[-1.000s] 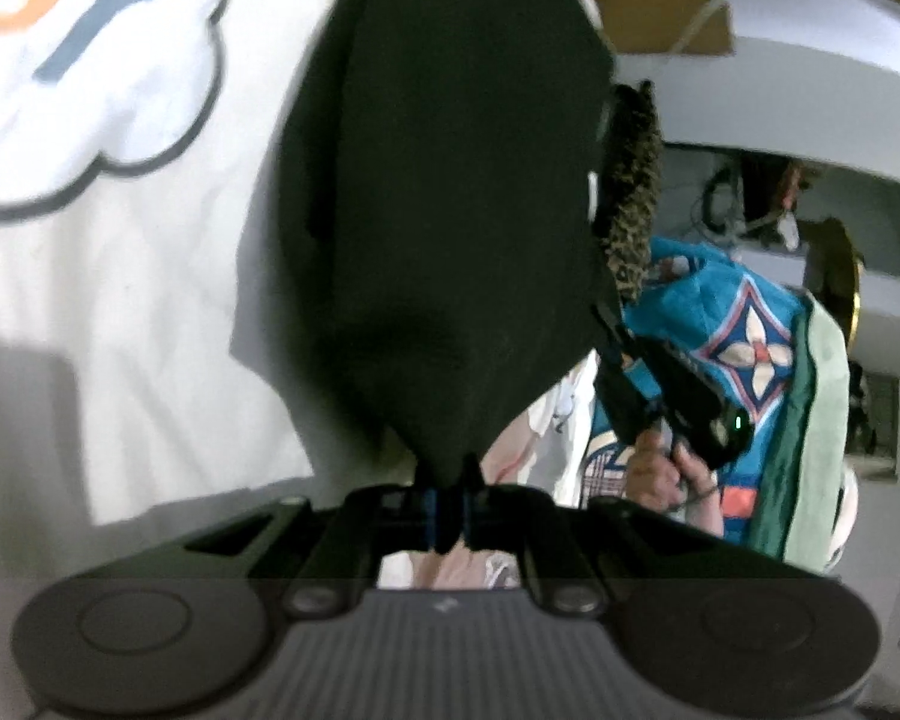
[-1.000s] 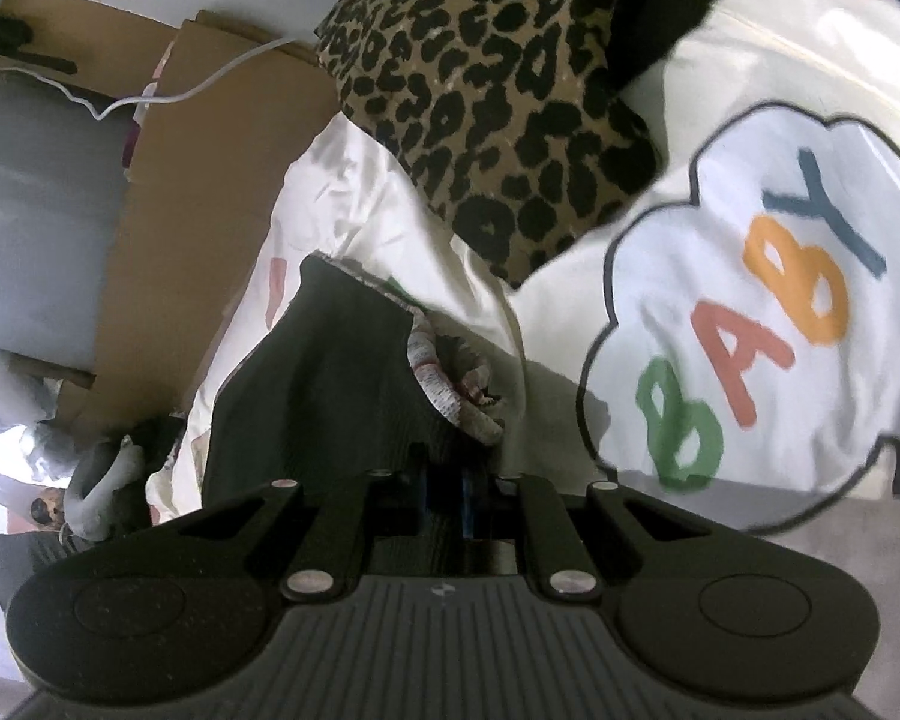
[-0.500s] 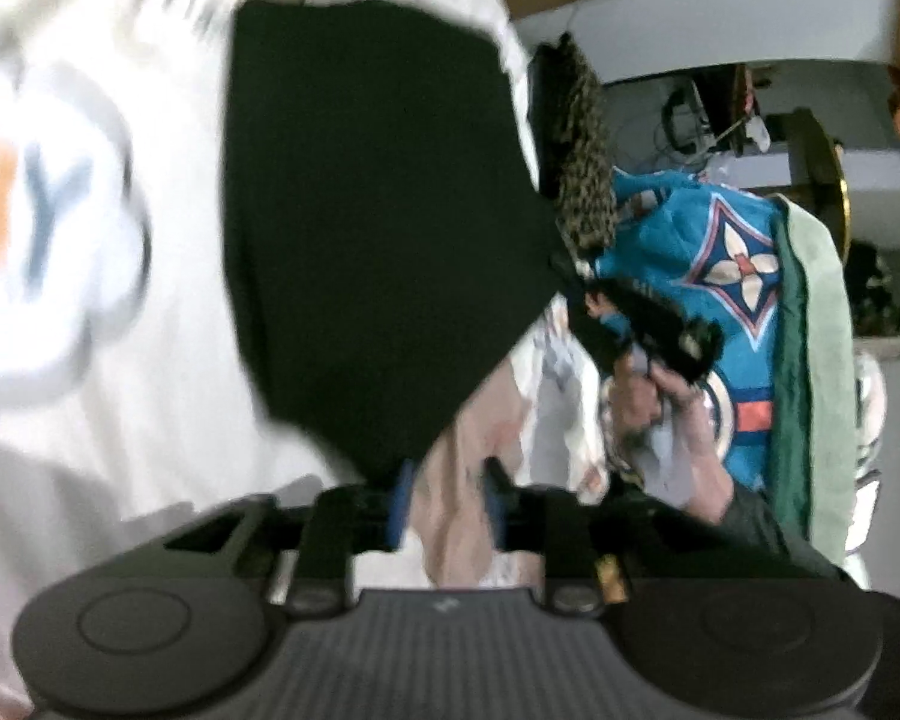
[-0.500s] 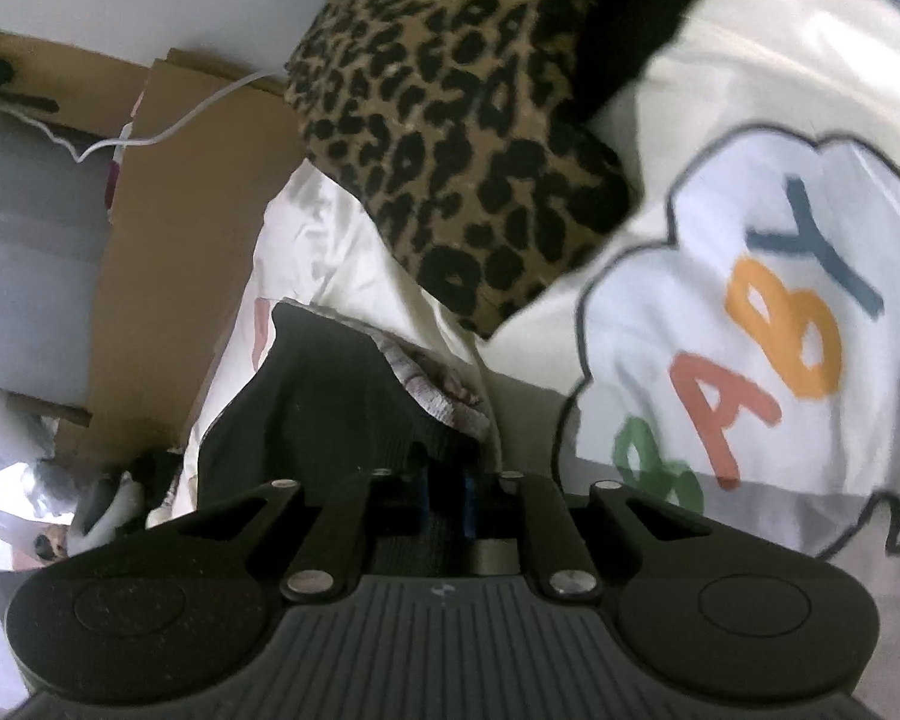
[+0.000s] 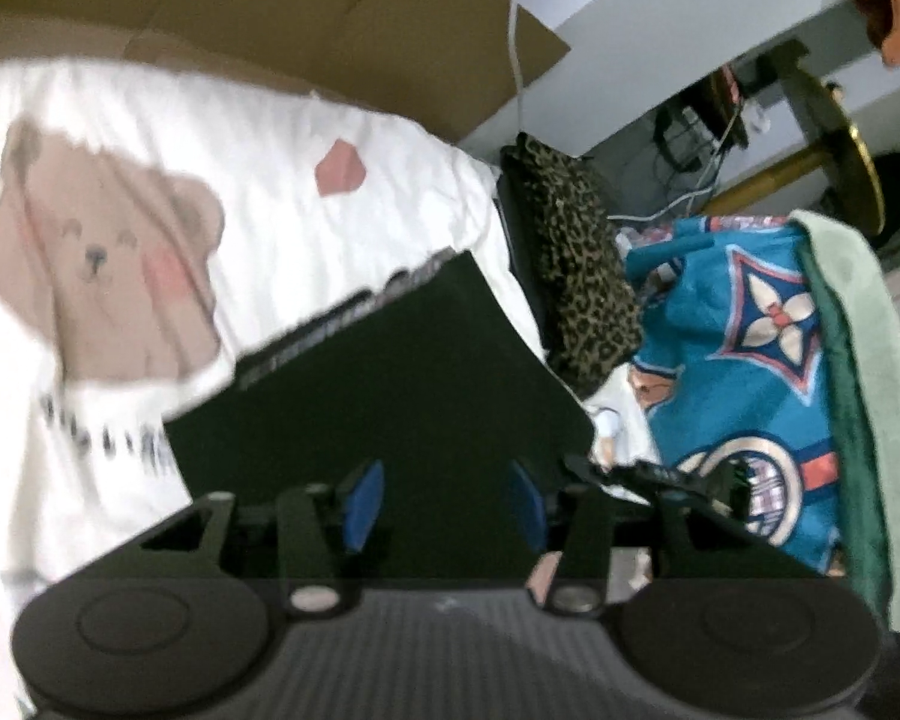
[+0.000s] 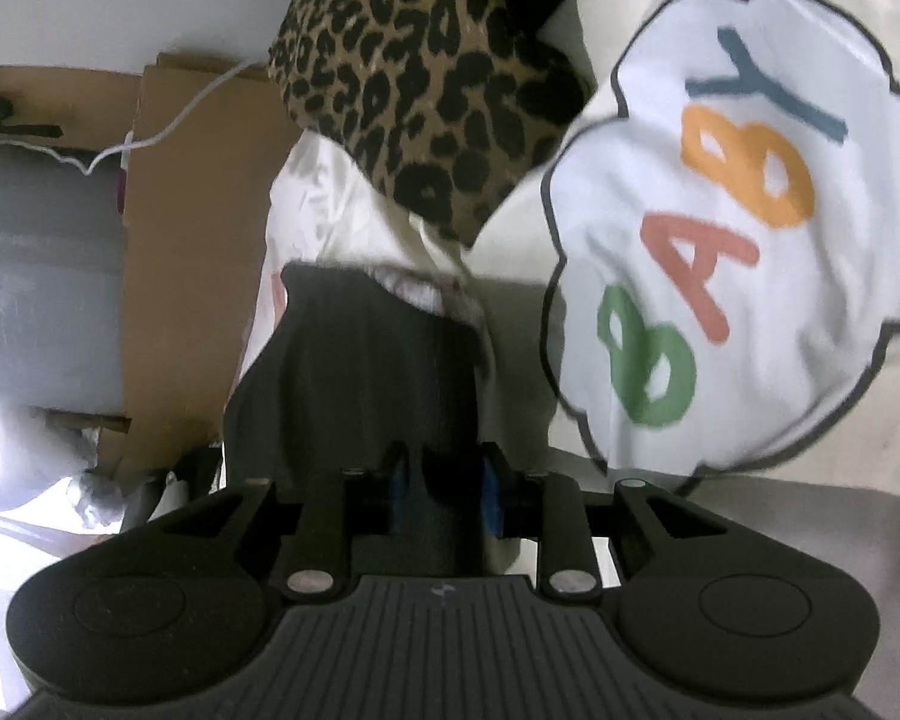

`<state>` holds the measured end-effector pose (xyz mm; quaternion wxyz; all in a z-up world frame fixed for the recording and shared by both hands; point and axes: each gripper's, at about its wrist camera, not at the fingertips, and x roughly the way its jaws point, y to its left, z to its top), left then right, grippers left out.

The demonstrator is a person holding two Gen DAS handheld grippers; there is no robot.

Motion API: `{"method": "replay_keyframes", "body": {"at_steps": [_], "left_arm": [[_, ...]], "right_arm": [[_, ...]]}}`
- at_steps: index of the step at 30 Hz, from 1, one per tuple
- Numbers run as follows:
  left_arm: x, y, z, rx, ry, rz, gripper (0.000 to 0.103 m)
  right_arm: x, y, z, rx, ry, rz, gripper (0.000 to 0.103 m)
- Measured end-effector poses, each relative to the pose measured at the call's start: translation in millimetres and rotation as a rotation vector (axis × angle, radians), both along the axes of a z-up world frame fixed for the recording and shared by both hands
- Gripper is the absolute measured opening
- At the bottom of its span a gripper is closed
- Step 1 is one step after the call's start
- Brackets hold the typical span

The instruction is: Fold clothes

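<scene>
The left tool (image 5: 444, 501) stands spread and its jaws are opening, blue pads well apart, with nothing pinched: the dark fabric seen between them lies below on the bed, not in their grip. The right tool (image 6: 444, 489) is opening too, its blue pads parted a little with a bunched ridge of the same cloth between them; whether the pads press on it cannot be told for sure, though small gaps seem to show on each side. That cloth is the task's thing, a black, flat, roughly rectangular folded garment (image 5: 384, 396) with a patterned band along one edge, lying on the cream bed sheet (image 5: 258, 192) printed with a brown bear and, in the right view, the coloured letters BABY. From the left tool the garment lies just ahead and below, its banded edge running slantwise away to the upper right; from the right tool it stretches straight ahead along the line of the fingers toward a leopard-print cushion (image 6: 426, 90). The right tool sits nearer, down at the garment's near end, while the left hangs above it. Any next fold or smoothing would likely start from the right side. Beyond the cushion stand brown cardboard sheets (image 6: 198, 192) and, in the left view, a teal patterned blanket (image 5: 744, 360).
</scene>
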<state>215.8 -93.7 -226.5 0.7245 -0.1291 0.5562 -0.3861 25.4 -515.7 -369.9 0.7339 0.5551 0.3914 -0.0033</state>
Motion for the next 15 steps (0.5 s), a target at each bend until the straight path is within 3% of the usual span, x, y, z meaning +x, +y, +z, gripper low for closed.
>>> {"method": "replay_keyframes", "body": {"at_steps": [6,9,15], "left_arm": [[33.2,-31.5,9.4,0.094,-0.034,-0.082,0.050],[46.6,-48.1,14.4,0.140,-0.076,-0.116,0.058],[64.7,-83.9,-5.4,0.200,-0.109,-0.179,0.063]], "right_arm": [[-5.4,9.4,-2.7,0.016,-0.001,0.016,0.026],[-6.6,13.4,-3.9,0.023,0.000,0.022,0.026],[-4.9,20.2,-4.0,0.020,0.007,0.036,0.026]]}}
